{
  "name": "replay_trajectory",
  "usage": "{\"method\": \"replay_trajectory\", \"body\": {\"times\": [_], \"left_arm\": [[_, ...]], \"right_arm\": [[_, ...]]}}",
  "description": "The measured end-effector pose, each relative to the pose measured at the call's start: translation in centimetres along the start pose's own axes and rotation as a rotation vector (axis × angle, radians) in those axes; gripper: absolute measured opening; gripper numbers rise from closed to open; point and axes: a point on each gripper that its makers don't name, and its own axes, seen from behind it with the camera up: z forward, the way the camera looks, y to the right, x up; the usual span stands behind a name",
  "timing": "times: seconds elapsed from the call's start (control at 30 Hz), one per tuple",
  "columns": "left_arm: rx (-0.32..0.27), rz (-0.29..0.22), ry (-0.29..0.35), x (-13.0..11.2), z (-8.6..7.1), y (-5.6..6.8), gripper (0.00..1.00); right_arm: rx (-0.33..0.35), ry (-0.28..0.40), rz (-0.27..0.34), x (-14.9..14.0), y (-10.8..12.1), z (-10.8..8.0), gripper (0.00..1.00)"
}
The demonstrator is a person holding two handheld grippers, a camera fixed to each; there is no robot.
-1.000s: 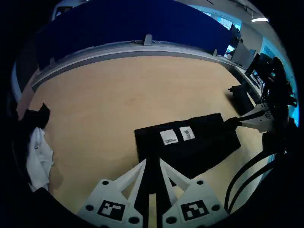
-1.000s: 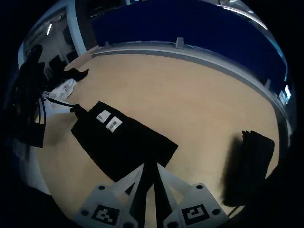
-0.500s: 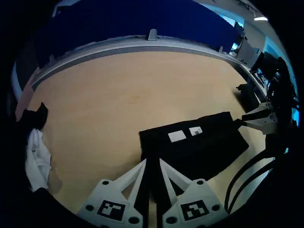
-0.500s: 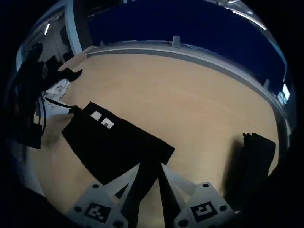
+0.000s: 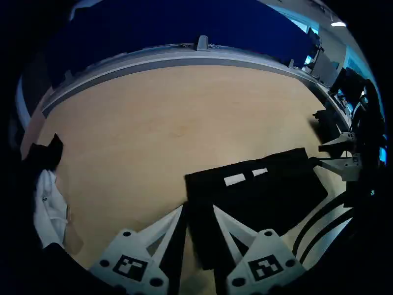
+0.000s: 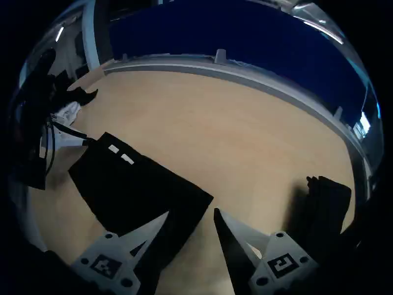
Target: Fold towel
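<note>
A black towel [image 5: 260, 196] lies folded flat on the wooden table [image 5: 147, 123], with two white labels [image 5: 235, 179] on top. My left gripper [image 5: 199, 206] stands open at the towel's near corner, and the cloth runs between its spread fingers. In the right gripper view the towel [image 6: 127, 187] lies to the left, and my right gripper [image 6: 190, 212] is open at its near corner. Each gripper also appears at the towel's far end in the other's view: the right gripper [image 5: 315, 154] open, the left gripper [image 6: 87, 141] small and dim.
A white cloth [image 5: 49, 211] and a black cloth [image 5: 45, 151] lie at the table's left edge. A stack of dark folded towels [image 6: 326, 206] sits on the right. A blue partition [image 5: 172, 29] runs along the far edge behind a grey rail.
Both grippers have gone from shut on the towel's corners to open. The towel has come down and lies flatter, its labels seen more edge-on.
</note>
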Motion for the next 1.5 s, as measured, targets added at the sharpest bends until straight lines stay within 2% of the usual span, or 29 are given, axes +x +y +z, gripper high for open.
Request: {"method": "replay_trajectory", "body": {"times": [0.23, 0.3, 0.6, 1.0, 1.27, 1.5], "left_arm": [[0.002, -0.006, 0.015, 0.8, 0.0, -0.2, 0.82], [0.007, -0.002, 0.025, 1.0, -0.1, -0.4, 0.90], [0.021, 0.007, 0.041, 1.1, -0.7, -0.8, 0.91], [0.034, -0.019, 0.070, 0.4, -2.6, -0.9, 0.92], [0.063, -0.045, 0.079, -2.2, -5.3, -1.7, 0.91], [0.092, -0.073, 0.072, -6.1, -8.0, -2.5, 0.91]], "right_arm": [[-0.020, 0.024, 0.010, 0.7, 0.5, 0.2, 0.96], [-0.026, 0.034, 0.015, 1.0, 0.7, 0.1, 1.00], [-0.024, 0.061, 0.029, 1.5, 1.0, -1.0, 1.00], [0.008, 0.059, -0.004, 0.4, -1.0, -2.8, 1.00], [0.023, 0.053, -0.005, -1.4, -2.4, -4.3, 1.00], [0.033, 0.050, 0.003, -2.9, -3.4, -5.6, 1.00]]}}
